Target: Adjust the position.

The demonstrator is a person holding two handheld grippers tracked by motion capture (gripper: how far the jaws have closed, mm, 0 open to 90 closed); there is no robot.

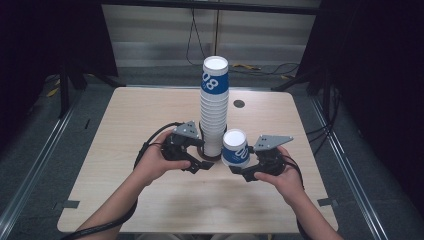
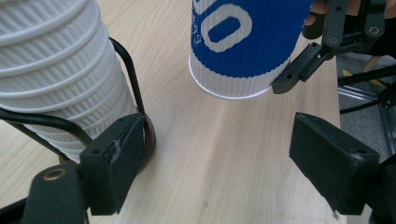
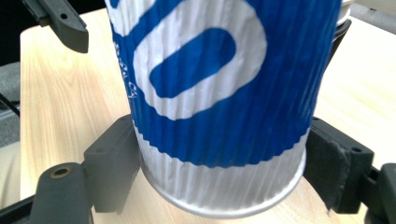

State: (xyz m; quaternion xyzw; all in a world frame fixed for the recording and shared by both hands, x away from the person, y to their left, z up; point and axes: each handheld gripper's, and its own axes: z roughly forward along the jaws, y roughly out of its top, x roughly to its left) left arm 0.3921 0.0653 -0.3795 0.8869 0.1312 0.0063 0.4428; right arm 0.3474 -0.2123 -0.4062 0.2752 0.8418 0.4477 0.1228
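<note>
Nearest, the right gripper point(image 1: 239, 170) is clamping its fingers on the upside-down blue cup point(image 1: 235, 147), lifting it clear of the counter point(image 1: 130, 200); beyond, the left gripper point(image 1: 199, 161), fingers half-spread and empty, is waiting beside the stack point(image 1: 214, 107).

- Single cup point(image 1: 235, 148): ribbed paper, royal blue band with white numerals, white strip at the rim; stands just right of the cup stack.
- Cup stack point(image 1: 214, 107): white ribbed sides, the top cup blue with white numerals.
- Holder point(image 2: 130, 74) around the stack's foot: black wire.
- Table point(image 1: 150, 115) beneath the stack: pale wood grain.
- Gripper jaws beside the stack: matte black.
</note>
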